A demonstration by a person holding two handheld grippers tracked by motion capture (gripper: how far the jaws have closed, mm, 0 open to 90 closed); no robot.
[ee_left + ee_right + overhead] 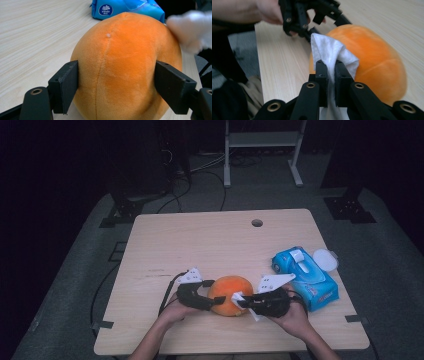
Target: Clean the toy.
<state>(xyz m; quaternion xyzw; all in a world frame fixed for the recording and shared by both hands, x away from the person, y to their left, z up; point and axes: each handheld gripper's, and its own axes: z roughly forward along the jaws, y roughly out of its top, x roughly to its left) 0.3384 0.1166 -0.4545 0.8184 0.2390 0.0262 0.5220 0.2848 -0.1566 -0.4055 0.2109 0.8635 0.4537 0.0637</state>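
**Plush orange braced for a wipe**

Near the front edge of the bench, towards the person's side: the plush orange, resting on the wood between the two tools. Held there, by the look of it, so that it cannot roll or slide under rubbing.

On the left: left gripper, reaching in level from the left hand. Jaws spread about halfway, one on each flank of the plush orange, pads against the fabric in the left gripper view (no deep dent in the pile, so a light clasp rather than a squeeze). Probably a steadying hold, not a lift: underside down on the bench.

On the right: right gripper, carried by the right hand. Jaws all but closed, pinching a folded white wipe whose free end sticks out past the tips and lies against the orange's near side. Thin sheet, hence the narrow pinch.

Further right, just beside that hand: blue wipes pack, lid flipped open (likely the source of the sheet), kept within easy reach. White wipe seen also as a blur at the upper right of the left gripper view.
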